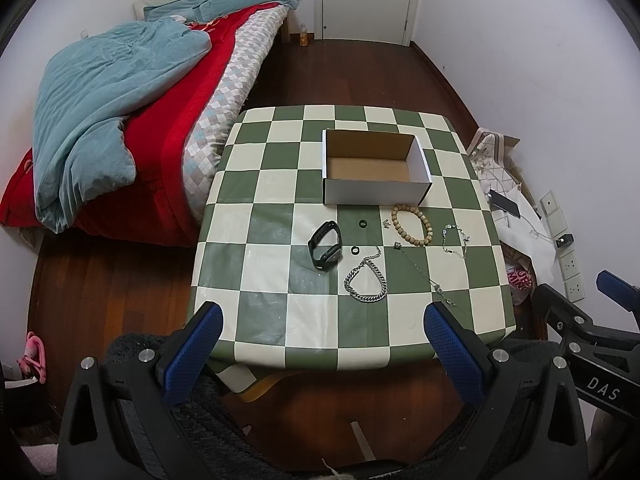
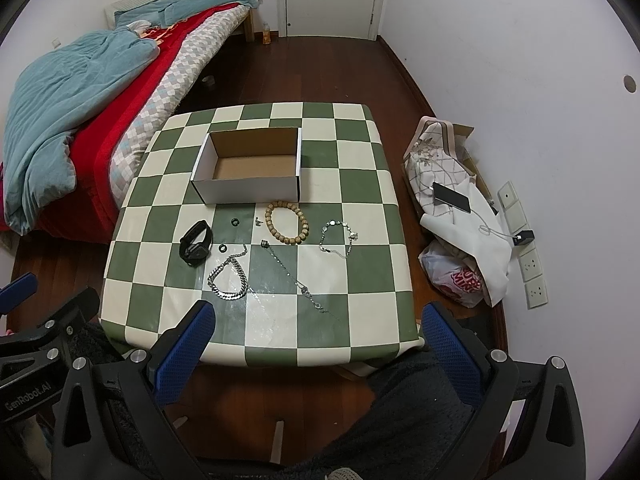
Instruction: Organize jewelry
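We hold both blue-padded tools, left tool (image 1: 322, 330) marked "GenRobot.AI" and right tool (image 2: 318, 328) marked "DAS", spread wide before the open white cardboard box (image 2: 248, 190).

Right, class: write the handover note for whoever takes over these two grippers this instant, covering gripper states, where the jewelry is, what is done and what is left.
Left gripper: open, holding nothing, at the near edge of the green-and-cream checkered table.
Right gripper: open, holding nothing, same edge.
White cardboard box: at the far side of the table, nothing in it.
In front of it lie the black smartwatch, two small dark rings, wooden bead bracelet, chunky silver chain, thin silver necklace and fine silver bracelet.
Done: nothing.
Left: everything.
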Available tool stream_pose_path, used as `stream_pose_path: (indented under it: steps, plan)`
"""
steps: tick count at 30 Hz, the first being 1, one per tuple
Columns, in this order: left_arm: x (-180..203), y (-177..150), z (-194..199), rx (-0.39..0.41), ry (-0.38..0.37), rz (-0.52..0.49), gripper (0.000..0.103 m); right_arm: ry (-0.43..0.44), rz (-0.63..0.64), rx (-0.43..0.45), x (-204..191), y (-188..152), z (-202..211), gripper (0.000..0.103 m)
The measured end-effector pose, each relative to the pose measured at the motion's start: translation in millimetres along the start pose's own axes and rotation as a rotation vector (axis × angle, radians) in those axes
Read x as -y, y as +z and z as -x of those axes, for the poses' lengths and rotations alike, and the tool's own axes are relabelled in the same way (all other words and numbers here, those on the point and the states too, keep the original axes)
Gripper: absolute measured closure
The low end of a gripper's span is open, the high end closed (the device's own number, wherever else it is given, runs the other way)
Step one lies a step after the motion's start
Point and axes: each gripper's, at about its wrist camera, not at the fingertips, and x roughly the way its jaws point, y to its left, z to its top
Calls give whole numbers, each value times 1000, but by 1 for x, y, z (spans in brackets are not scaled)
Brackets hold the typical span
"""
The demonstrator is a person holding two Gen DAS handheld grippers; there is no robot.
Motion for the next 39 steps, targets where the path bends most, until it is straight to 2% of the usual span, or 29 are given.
stream_pose_path:
  steps: [39]
  plan:
    - [5,5,7,25,2,-4,1,19,0,28,4,8,8,0]
